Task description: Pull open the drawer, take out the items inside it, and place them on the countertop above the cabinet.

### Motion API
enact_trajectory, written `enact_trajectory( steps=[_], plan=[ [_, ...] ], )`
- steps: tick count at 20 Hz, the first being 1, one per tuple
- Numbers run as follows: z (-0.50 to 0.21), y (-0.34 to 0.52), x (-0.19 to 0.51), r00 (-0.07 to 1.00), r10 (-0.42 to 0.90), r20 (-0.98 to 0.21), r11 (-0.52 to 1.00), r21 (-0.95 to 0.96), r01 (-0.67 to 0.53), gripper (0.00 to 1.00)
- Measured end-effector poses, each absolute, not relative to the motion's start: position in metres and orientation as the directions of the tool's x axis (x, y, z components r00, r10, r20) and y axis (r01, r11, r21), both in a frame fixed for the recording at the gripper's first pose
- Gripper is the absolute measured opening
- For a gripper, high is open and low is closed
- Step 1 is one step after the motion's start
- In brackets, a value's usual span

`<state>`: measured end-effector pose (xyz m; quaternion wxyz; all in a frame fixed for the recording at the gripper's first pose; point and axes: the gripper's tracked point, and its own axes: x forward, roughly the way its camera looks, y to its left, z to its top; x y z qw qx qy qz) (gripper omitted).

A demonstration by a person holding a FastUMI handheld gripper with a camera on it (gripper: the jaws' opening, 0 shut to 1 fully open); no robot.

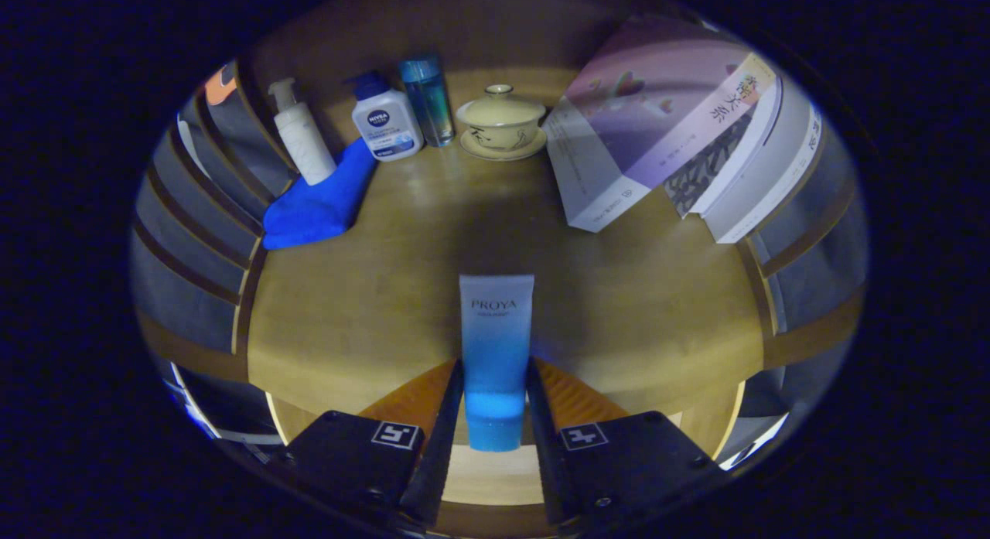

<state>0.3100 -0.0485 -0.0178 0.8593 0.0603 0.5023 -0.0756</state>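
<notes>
A: Surface?
B: Wooden countertop, dim light. At the back stand a white pump bottle, a blue-capped lotion bottle, a tall blue bottle and a lidded cup on a saucer. A folded blue cloth touches the pump bottle's base. Stacked books lean beyond the right finger.
A: Gripper?
B: Gripper clamped on the blue tube, both fingers pressing its sides near the cap end; the tube points ahead over the countertop.
A: Unclear?
B: Whether the tube touches the wood: cannot tell. Slatted panels flank the countertop; the books' right ends are cut off.
</notes>
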Motion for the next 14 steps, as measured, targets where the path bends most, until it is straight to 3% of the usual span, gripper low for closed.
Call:
enact_trajectory(
  steps=[4, 9, 14],
  plan=[
    [-0.003, -0.051, 0.313, 0.552, -0.099, -0.828, 0.98, 0.015, 0.198, 0.62],
    [0.024, -0.034, 0.286, 0.618, -0.059, -0.784, 0.986, 0.049, 0.157, 0.61],
    [0.035, -0.018, 0.251, 0.692, -0.04, -0.721, 0.994, 0.042, 0.101, 0.74]
  ],
)
